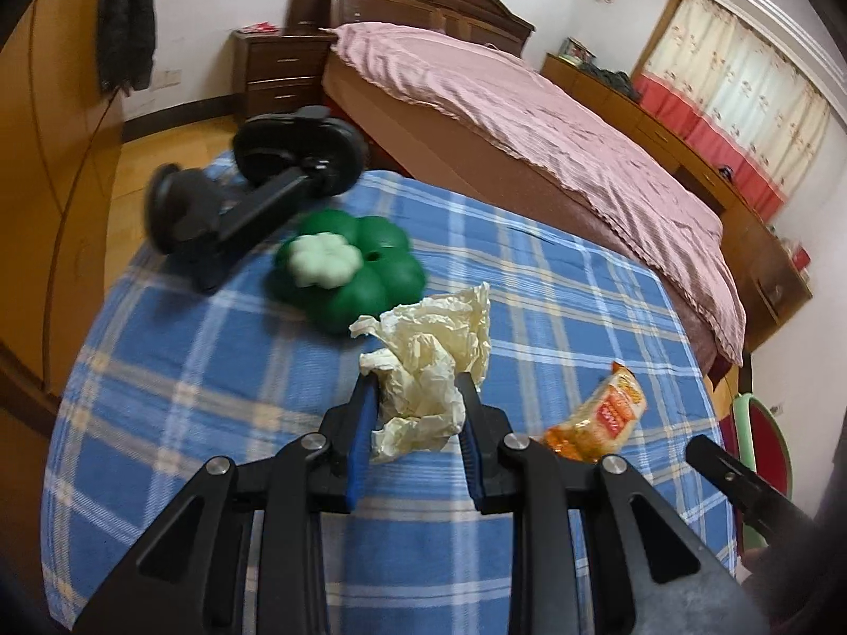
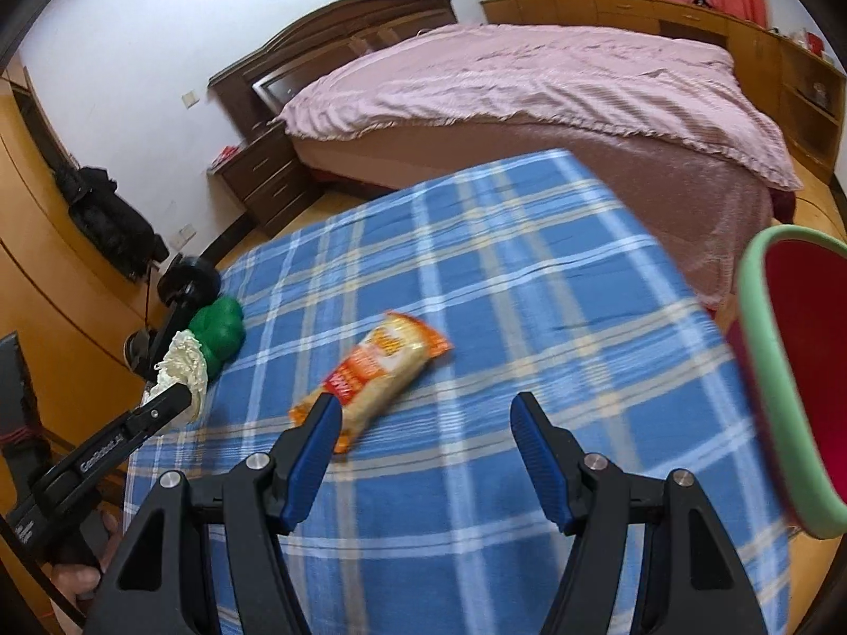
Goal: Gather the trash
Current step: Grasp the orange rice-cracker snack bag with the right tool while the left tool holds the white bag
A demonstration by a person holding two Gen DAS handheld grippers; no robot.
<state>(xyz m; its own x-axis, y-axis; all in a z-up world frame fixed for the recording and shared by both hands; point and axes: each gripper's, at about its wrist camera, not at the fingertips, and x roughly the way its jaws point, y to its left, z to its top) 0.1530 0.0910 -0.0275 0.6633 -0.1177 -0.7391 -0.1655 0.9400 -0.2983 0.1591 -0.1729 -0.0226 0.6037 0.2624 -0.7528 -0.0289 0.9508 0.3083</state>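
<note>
Two claws: left claw pinches crumpled paper; right claw, spread, has snack packet beside its left finger.

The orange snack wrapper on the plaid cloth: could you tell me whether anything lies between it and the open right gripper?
Nothing visible does. The orange snack wrapper lies alone on the plaid cloth, just ahead of the right gripper, near its left finger.
</note>
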